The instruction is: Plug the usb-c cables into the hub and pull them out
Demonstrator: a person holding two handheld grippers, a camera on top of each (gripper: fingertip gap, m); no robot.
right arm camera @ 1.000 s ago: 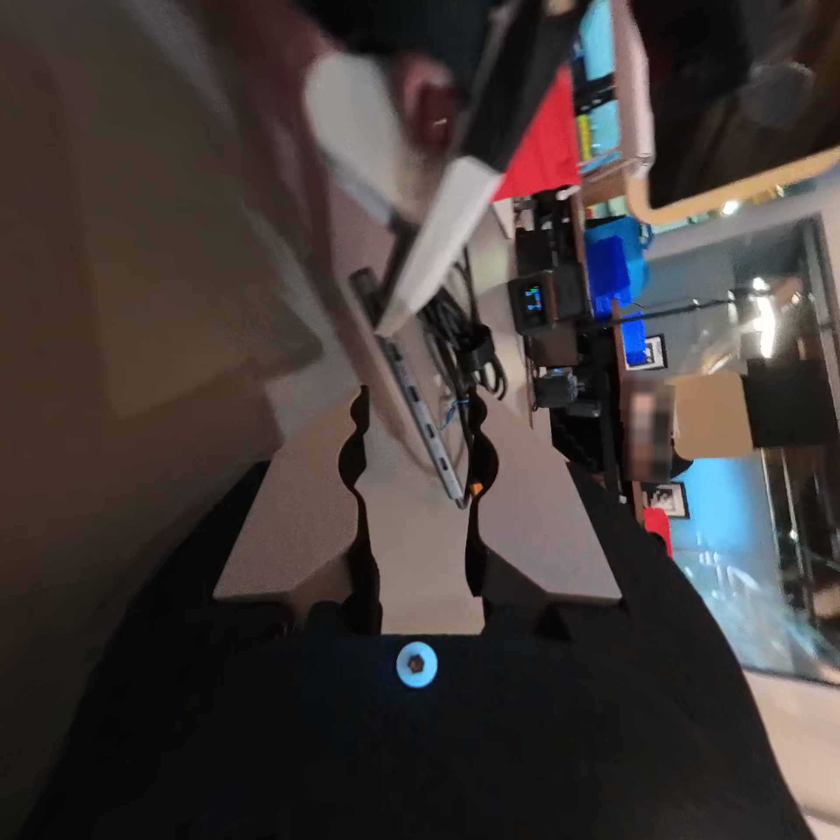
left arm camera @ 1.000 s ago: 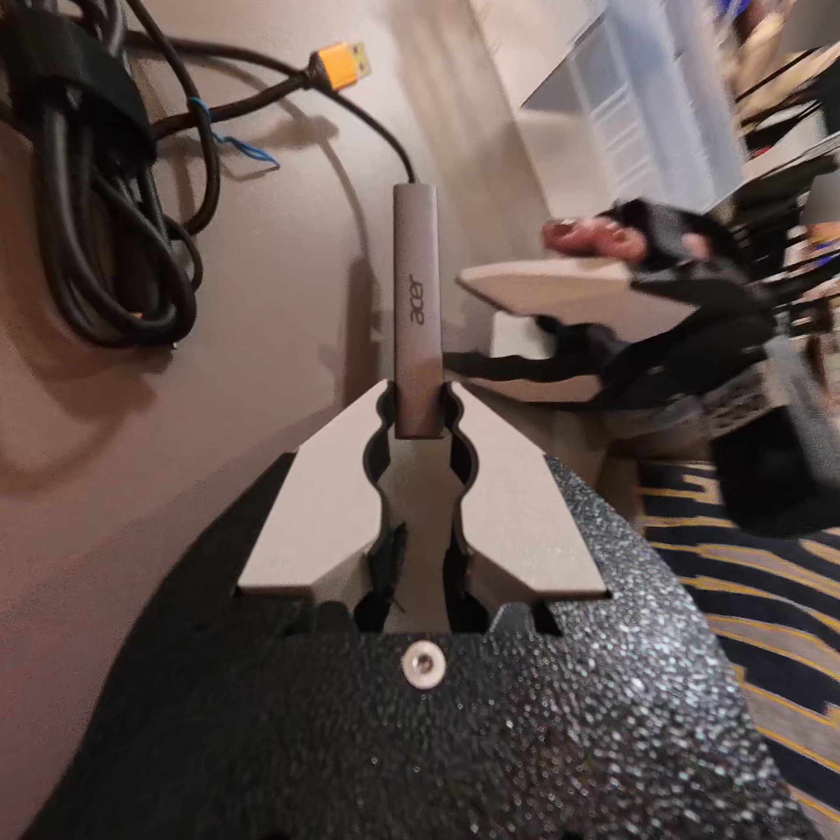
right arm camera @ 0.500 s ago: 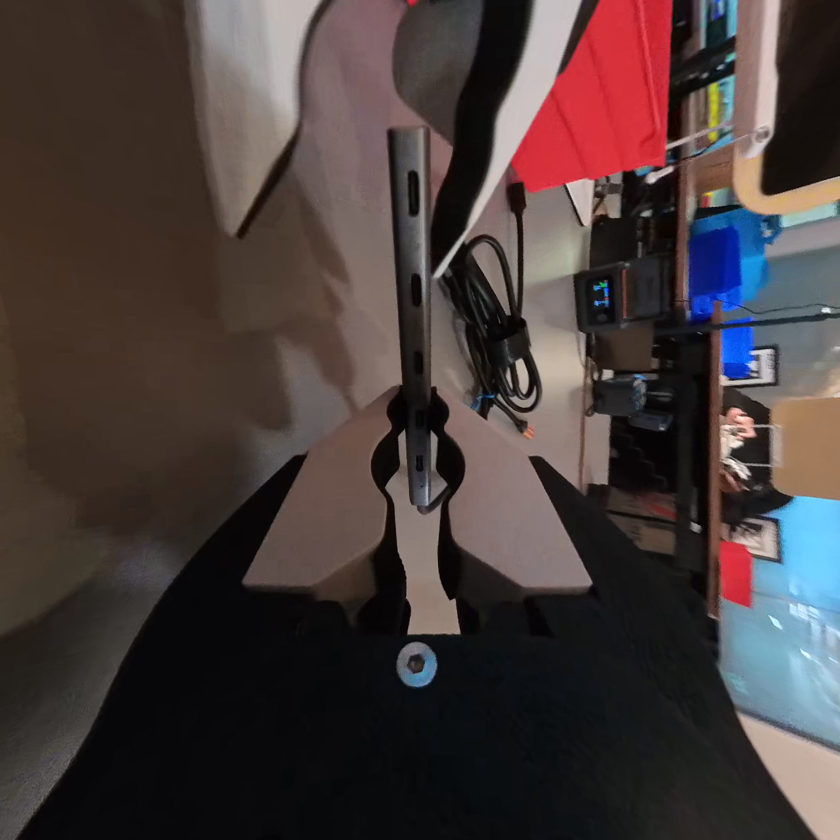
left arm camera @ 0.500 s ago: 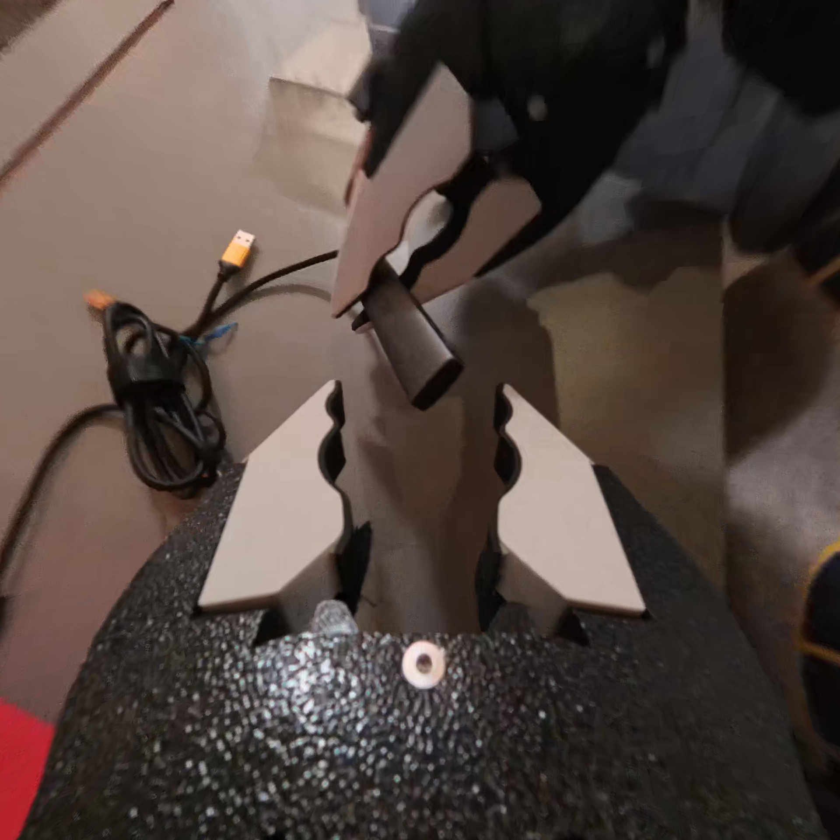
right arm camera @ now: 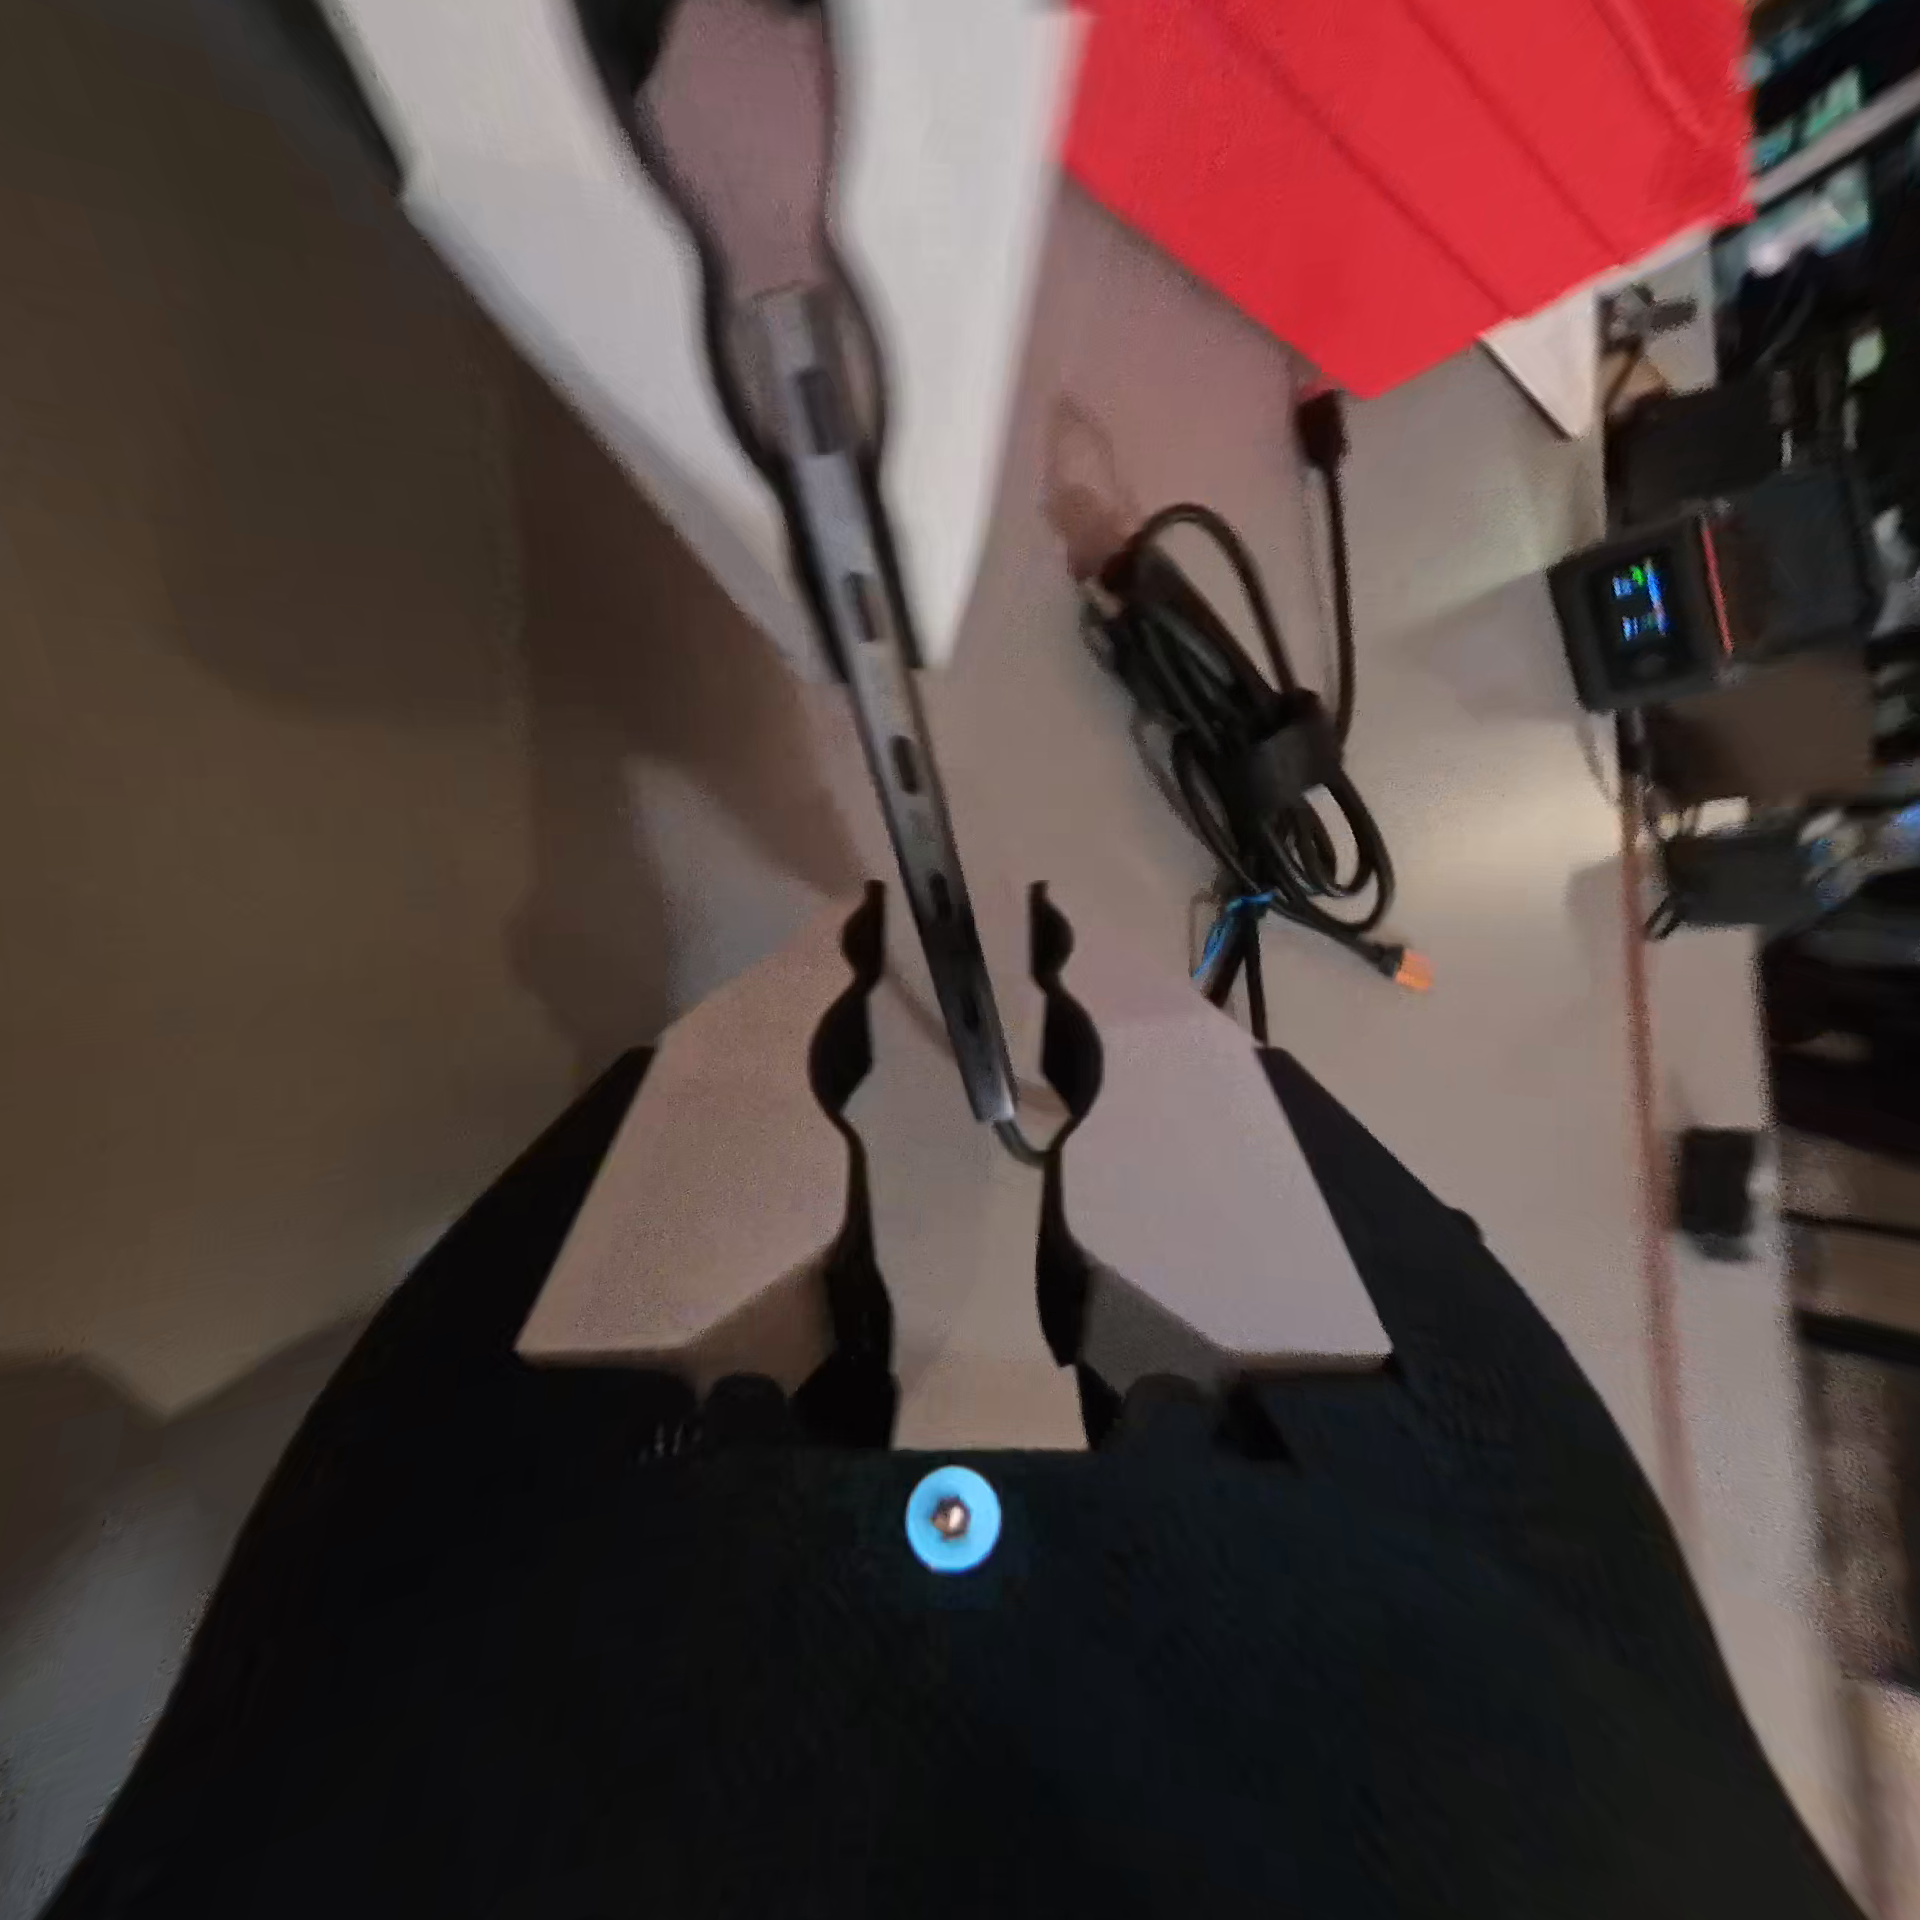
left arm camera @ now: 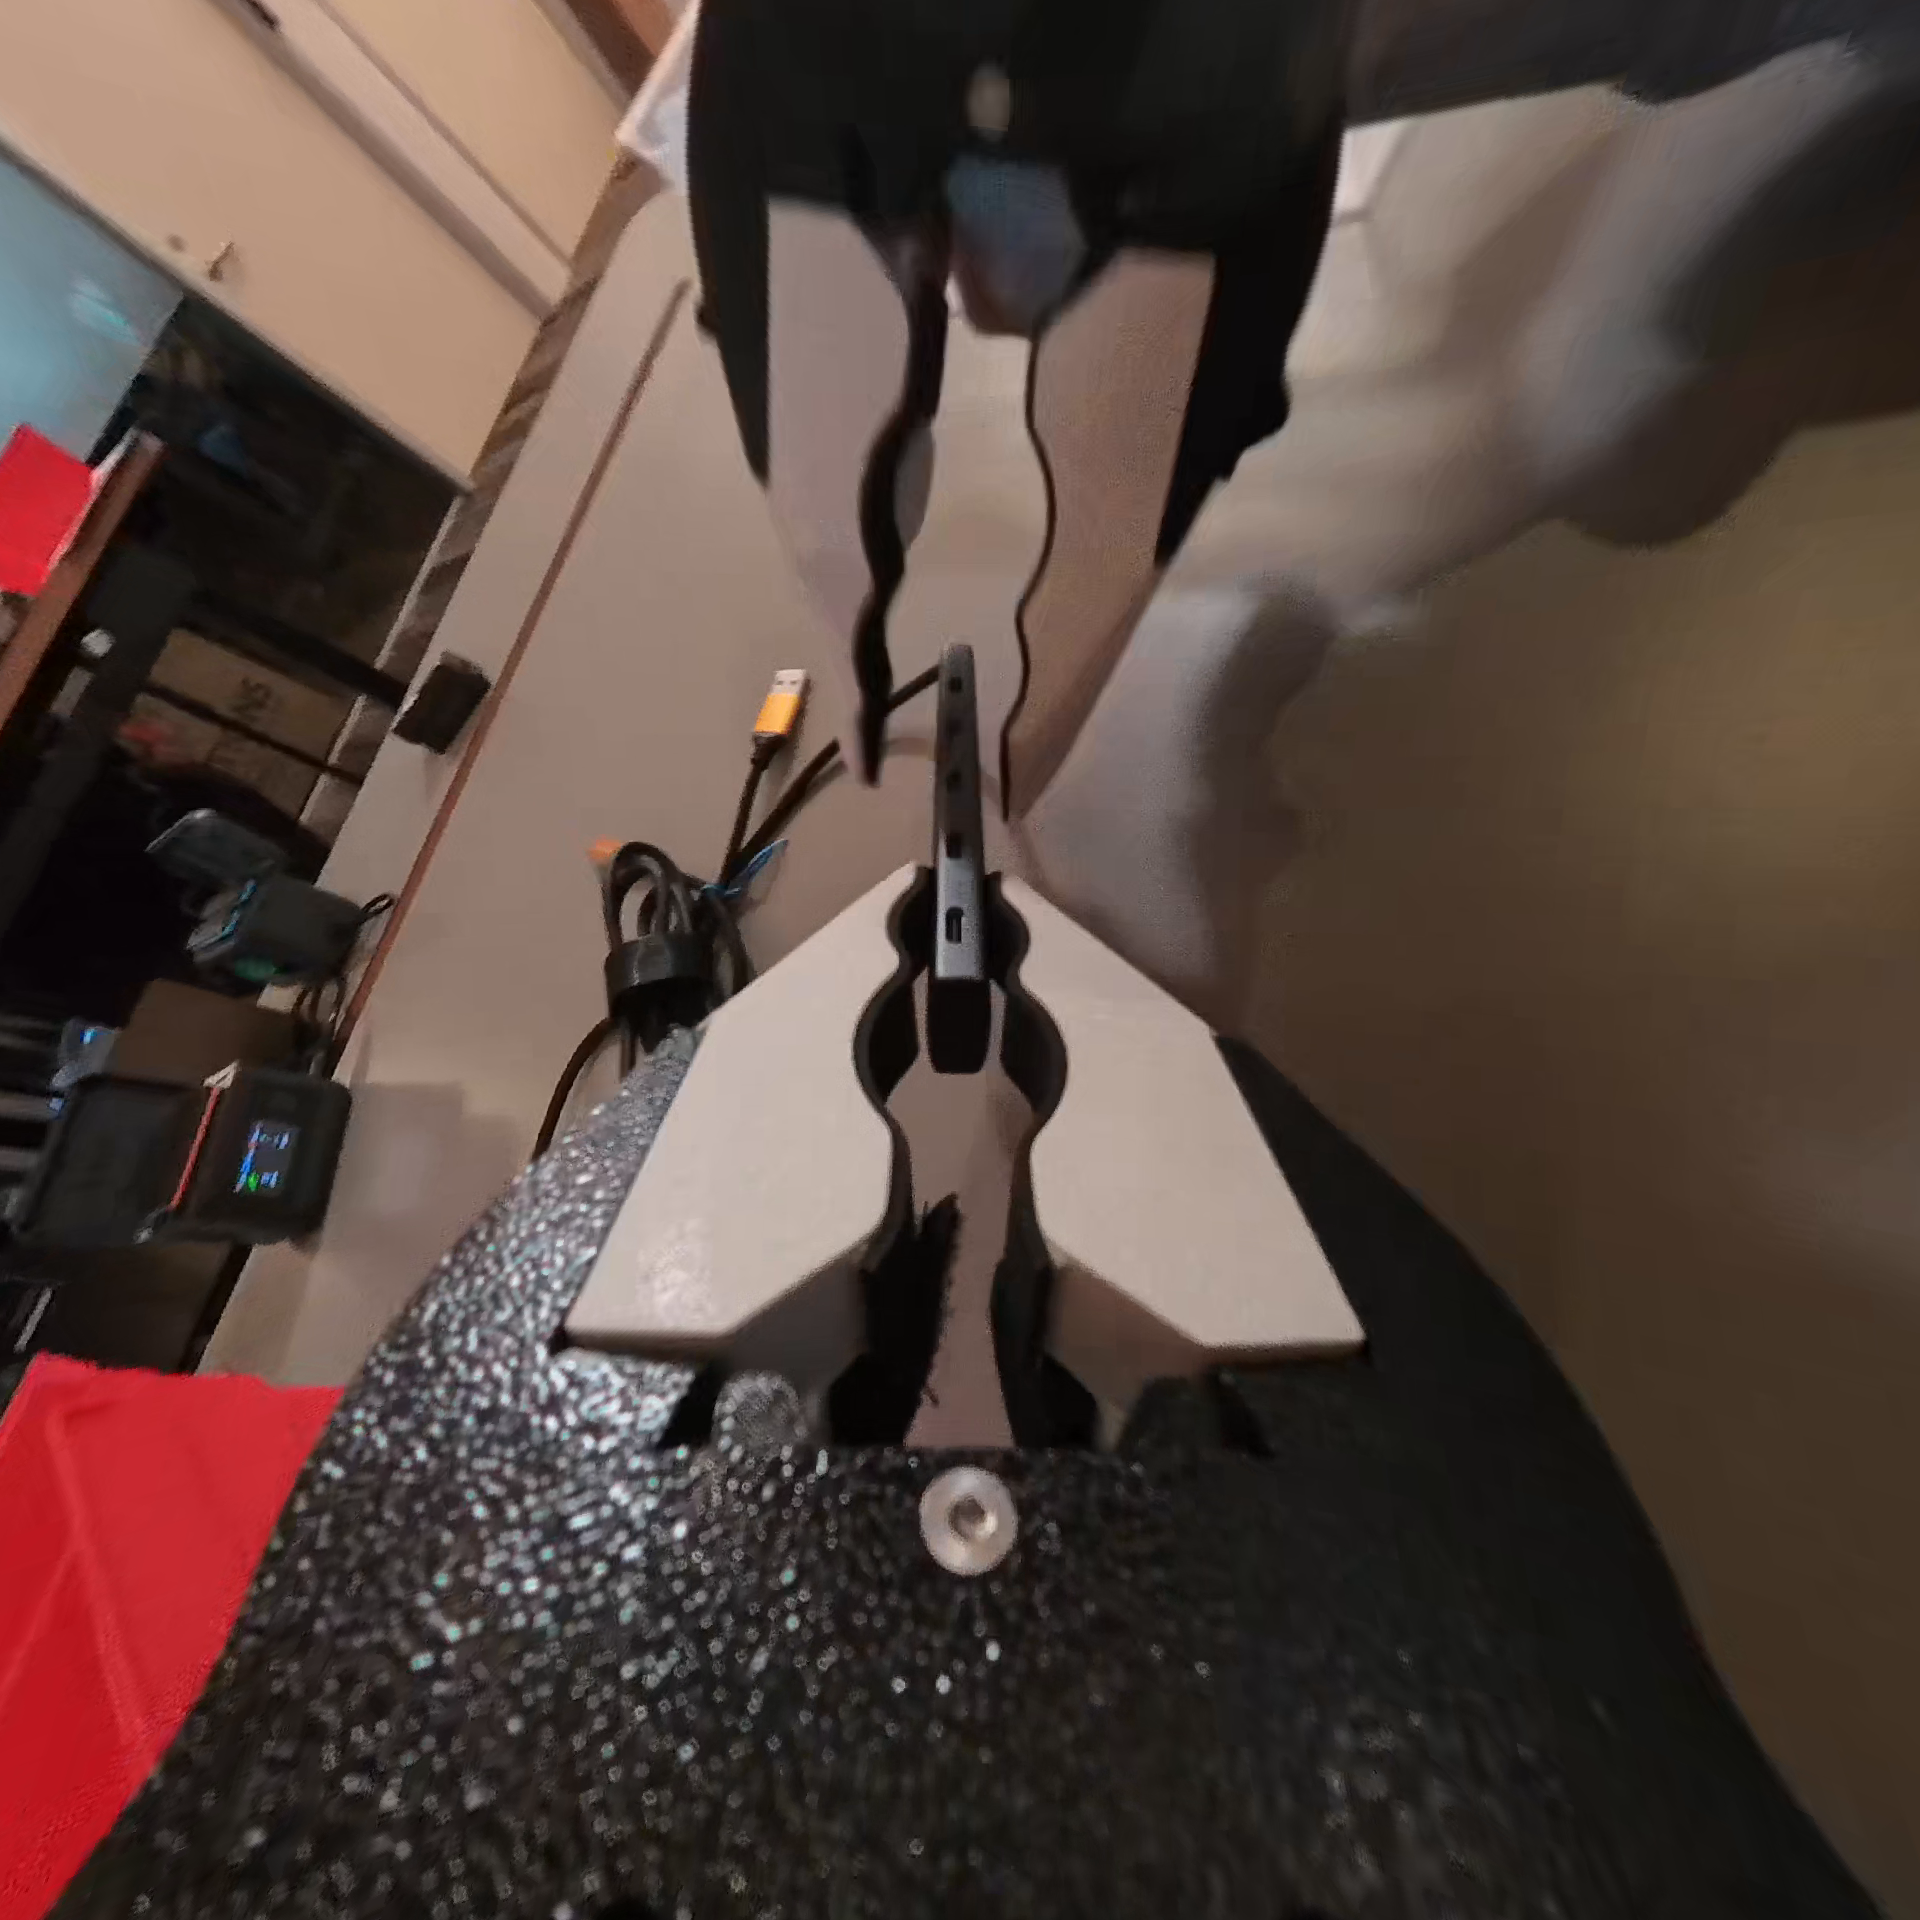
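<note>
Your left gripper (left arm camera: 954,883) clamps hub (left arm camera: 958,914) end, edge up above table (left arm camera: 644,582). Right gripper (right arm camera: 954,904) released, straddling far end. Keep port side exposed; fetch bundled cables (right arm camera: 1236,727) next.

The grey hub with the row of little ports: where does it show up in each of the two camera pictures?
Left wrist view: the hub stands edge-on at centre, its near end clamped in the left gripper, its far end between the open right gripper.
Right wrist view: it runs diagonally from upper centre down between this gripper's open fingers.
Shared landmark: the strapped bundle of black cable on the table.
</note>
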